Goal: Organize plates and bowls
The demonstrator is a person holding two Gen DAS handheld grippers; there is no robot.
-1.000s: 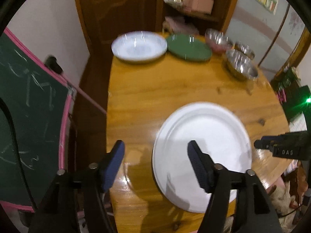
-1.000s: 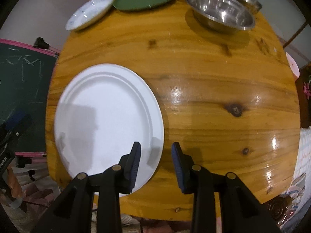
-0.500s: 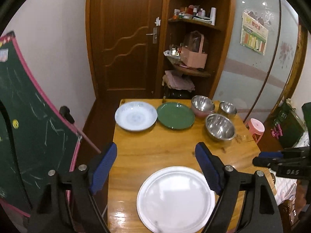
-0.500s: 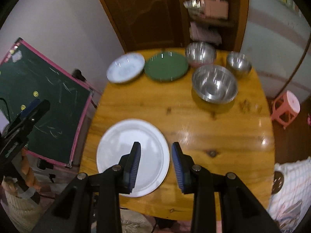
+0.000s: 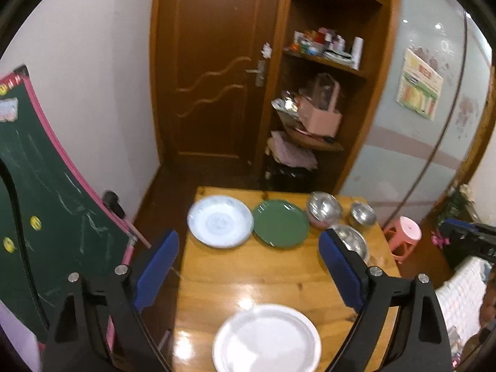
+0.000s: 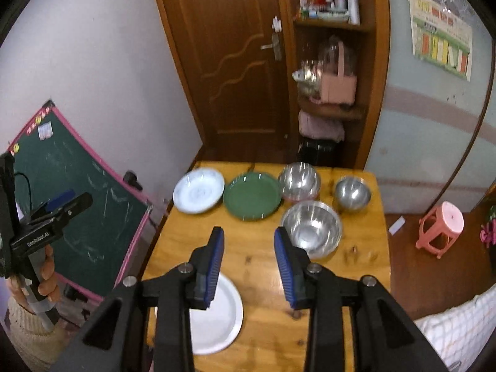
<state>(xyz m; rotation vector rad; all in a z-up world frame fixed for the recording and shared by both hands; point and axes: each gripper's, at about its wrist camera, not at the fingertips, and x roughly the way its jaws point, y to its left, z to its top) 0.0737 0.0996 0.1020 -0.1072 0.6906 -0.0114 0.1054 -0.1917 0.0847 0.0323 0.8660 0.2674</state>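
Overhead, both grippers hang above a wooden table [image 6: 257, 260], holding nothing. The left gripper [image 5: 249, 266] has its blue-padded fingers spread wide; the right gripper [image 6: 249, 265] has its fingers parted more narrowly. A white plate [image 5: 266, 339] lies at the table's near edge. Along the far edge sit a pale patterned plate [image 6: 198, 193], then a green plate [image 6: 251, 200] just beside it, then three steel bowls: a mid-sized bowl [image 6: 299, 184], a small bowl [image 6: 352, 192], and a large bowl [image 6: 311, 228] nearer.
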